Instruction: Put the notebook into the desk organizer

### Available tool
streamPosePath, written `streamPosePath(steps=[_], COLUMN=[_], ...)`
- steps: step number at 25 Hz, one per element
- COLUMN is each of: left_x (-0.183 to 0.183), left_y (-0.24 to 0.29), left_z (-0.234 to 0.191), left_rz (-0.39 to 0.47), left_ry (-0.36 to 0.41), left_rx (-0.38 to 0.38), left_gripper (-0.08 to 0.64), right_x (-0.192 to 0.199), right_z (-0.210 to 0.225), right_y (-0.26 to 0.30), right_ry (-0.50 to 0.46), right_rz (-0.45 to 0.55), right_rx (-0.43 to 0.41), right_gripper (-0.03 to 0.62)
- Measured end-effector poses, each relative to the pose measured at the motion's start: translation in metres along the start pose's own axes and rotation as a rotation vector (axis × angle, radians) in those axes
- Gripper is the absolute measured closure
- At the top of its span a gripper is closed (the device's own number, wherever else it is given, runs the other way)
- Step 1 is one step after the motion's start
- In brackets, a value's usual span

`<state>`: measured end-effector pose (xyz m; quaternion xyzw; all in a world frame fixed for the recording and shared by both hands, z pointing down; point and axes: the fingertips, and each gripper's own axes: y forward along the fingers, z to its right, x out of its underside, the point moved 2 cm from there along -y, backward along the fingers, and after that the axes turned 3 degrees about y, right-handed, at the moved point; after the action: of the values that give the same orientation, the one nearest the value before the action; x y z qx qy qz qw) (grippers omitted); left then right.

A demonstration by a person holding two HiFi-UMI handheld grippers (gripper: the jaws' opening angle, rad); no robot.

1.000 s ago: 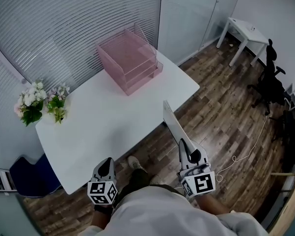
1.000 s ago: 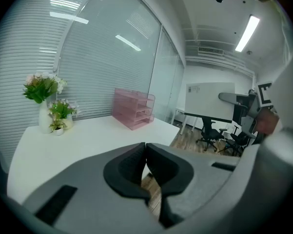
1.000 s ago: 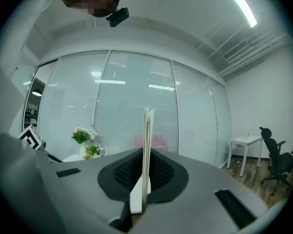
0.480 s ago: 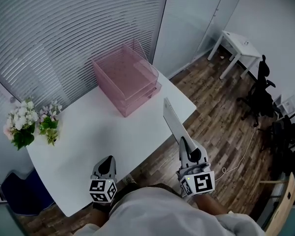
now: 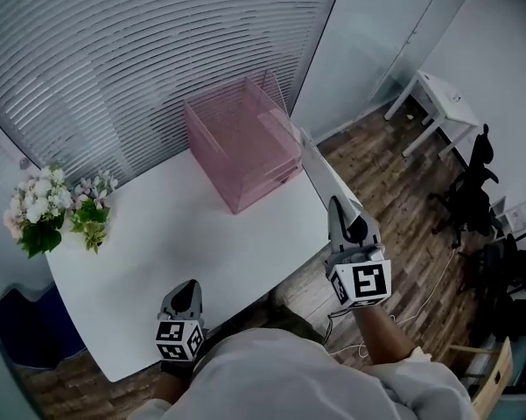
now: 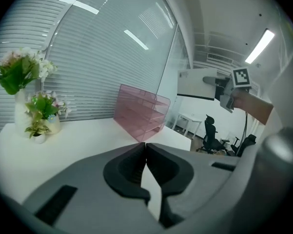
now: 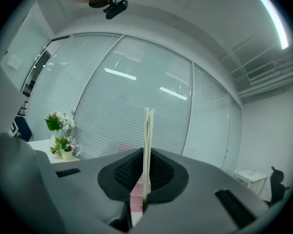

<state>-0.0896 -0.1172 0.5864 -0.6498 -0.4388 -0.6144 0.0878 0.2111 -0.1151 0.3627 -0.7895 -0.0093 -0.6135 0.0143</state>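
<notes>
- The right gripper (image 5: 341,210) is clamped on one end of the notebook (image 5: 320,170); the notebook stands on edge in the air, over the right edge of the tabletop (image 5: 184,243), just beside the pink desk organizer (image 5: 243,136); most of its length hangs out beyond the pads, so a knock could pivot it in the grip or pull it free.
- The organizer's tiers look shallow; I judge that an upright notebook would strike a tier front rather than enter, unless it is rolled flat first.
- The organizer sits at the far right corner of the tabletop, close to both edges; it looks light, so a push from the notebook could slide it towards the edge or twist it.
- The left gripper (image 5: 189,289) has its jaws together on nothing, at the near edge, well apart from the organizer; it steadies nothing.
- The flower pots (image 5: 66,210) at the far left corner are out of the path.
</notes>
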Motion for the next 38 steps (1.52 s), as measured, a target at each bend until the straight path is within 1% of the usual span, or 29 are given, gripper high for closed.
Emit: streamPosePath(steps=[3,7,10,12,16,20,22,25,28,31,34,38], left_x=[-0.004,-0.004,-0.005,-0.005,0.000,0.006,0.008,0.009,0.013,0.016,0.016,0.015], left_y=[-0.003,-0.007,-0.008,-0.008,-0.011,-0.015,-0.019,-0.025,-0.029,-0.031,-0.029,-0.023], left_z=[-0.003,-0.003,0.002,0.002,0.006,0.008,0.008,0.006,0.000,-0.003,-0.006,-0.007], left_rz=[0.011,0.041,0.058,0.067,0.082,0.095,0.101,0.108,0.113,0.116,0.115,0.112], left_ry=[-0.021,-0.080,-0.108,-0.125,-0.166,-0.202,-0.219,-0.236,-0.256,-0.272,-0.274,-0.271], left_rx=[-0.059,-0.149,-0.197,-0.228,-0.287,-0.338,-0.364,-0.394,-0.418,-0.430,-0.428,-0.415], left_gripper=[0.551,0.551,0.551,0.551,0.550,0.550,0.551,0.551,0.551,0.551,0.551,0.551], right_x=[0.000,0.005,0.010,0.016,0.033,0.062,0.077,0.098,0.116,0.131,0.140,0.152], right_z=[0.008,0.009,0.007,0.005,-0.010,-0.034,-0.048,-0.065,-0.080,-0.088,-0.091,-0.091], right_y=[0.047,0.117,0.165,0.195,0.248,0.287,0.298,0.301,0.294,0.287,0.283,0.281], right_ry=[-0.079,-0.193,-0.284,-0.349,-0.538,-0.745,-0.875,-1.062,-1.185,-1.257,-1.278,-1.309], right_rz=[0.000,-0.017,-0.052,-0.092,-0.150,-0.203,-0.215,-0.234,-0.257,-0.269,-0.281,-0.289], right_rx=[-0.068,-0.169,-0.240,-0.274,-0.360,-0.448,-0.495,-0.576,-0.657,-0.721,-0.777,-0.820], right_gripper=[0.575,0.575,0.575,0.575,0.575,0.574,0.575,0.574,0.574,0.574,0.566,0.555])
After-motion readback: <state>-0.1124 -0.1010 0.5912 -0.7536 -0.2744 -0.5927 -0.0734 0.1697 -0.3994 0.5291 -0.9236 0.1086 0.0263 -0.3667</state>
